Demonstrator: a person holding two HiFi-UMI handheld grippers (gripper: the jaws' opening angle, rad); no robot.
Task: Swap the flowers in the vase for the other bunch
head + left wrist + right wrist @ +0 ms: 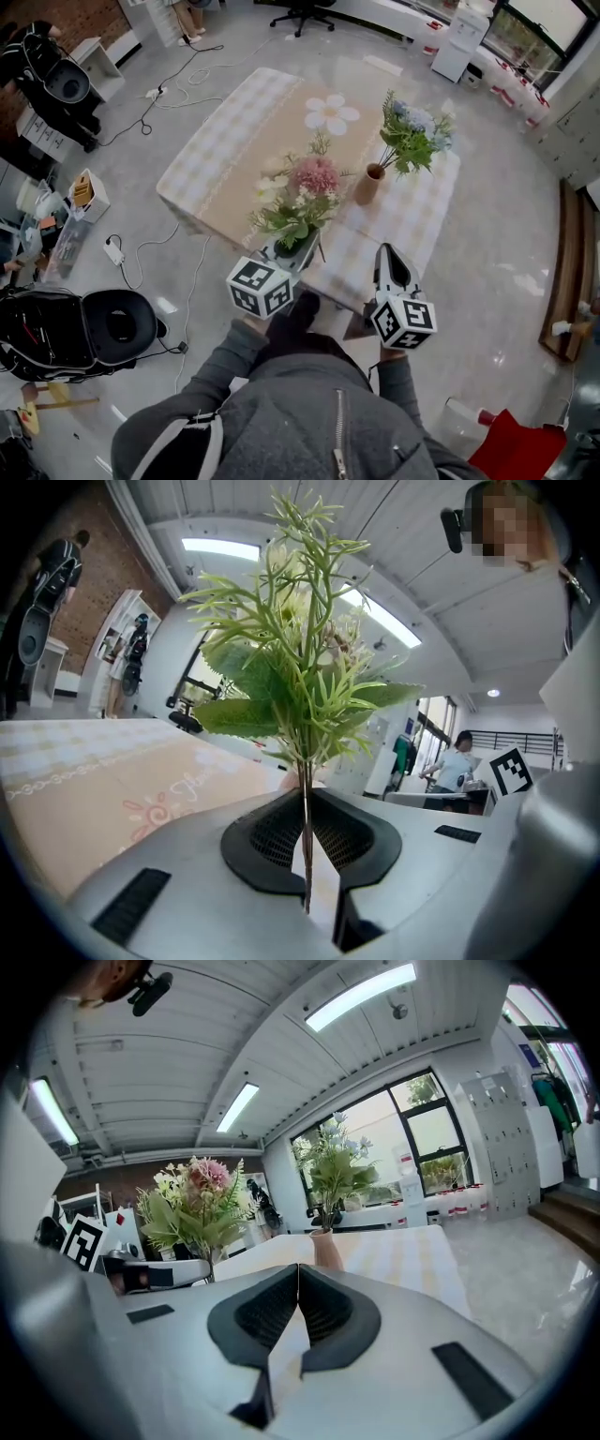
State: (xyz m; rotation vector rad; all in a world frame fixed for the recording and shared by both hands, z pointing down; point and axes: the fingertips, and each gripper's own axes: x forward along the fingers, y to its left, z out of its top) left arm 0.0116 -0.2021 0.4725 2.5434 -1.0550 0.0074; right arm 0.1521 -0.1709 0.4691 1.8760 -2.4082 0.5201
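Bright, even light from ceiling strips (361,993); fisheye edges dark, warped.

My cloth-covered counter (412,216) carries the vase (369,185); a beige runner (272,150) lies just left of that vase.

Bare table (234,131) left of vase (369,185); pink bunch (302,199) near.

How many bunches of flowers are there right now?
2. The pink bunch is clamped by its stems in the left gripper. The blue bunch stands in the vase on the table. No others are visible.
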